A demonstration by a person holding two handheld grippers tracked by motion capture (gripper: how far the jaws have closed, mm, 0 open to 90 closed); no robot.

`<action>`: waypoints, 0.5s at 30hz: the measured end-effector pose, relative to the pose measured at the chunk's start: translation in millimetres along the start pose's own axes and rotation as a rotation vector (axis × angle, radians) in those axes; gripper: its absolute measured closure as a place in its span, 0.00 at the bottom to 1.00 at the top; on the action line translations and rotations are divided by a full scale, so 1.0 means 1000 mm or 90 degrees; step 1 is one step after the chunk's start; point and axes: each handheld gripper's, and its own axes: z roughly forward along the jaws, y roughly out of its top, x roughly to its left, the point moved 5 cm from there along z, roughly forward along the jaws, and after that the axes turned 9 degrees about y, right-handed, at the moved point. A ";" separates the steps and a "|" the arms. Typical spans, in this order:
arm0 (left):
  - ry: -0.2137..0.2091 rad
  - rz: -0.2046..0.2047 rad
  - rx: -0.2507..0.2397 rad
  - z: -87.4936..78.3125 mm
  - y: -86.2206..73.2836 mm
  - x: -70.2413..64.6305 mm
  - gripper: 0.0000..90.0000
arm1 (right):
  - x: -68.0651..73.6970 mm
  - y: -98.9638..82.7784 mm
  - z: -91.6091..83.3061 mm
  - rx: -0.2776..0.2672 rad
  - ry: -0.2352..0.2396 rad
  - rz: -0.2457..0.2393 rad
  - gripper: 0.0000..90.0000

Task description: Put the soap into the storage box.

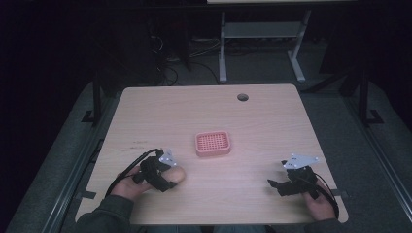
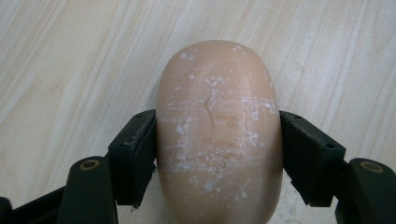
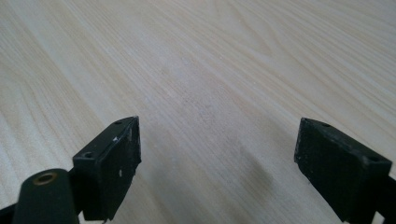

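Peach-coloured soap bar (image 2: 218, 135) sits on the wooden table (image 1: 272, 121), near the front-left part, w/ the left gripper (image 2: 217, 154) squeezed onto it — one black jaw on each long side. It looks like the soap should go into the pink soap dish (image 1: 212, 144), which is a bit ahead & to the right. Best way, I think: keep the squeeze steady bc soap is slippery, lift straight up, then set it down flat in the dish. Right gripper (image 3: 217, 163) is wide open w/ nothing in it, low over bare wood, well apart. Lots of free room between soap and dish — the front table edge is close to both hands.
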 end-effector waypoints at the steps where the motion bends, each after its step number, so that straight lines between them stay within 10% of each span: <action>1: 0.000 0.001 0.003 0.000 0.000 0.000 0.36 | 0.000 0.000 0.000 -0.001 0.000 0.000 0.16; 15: -0.015 -0.002 0.006 0.003 0.013 0.001 0.36 | -0.001 -0.003 -0.005 -0.012 -0.005 0.012 0.16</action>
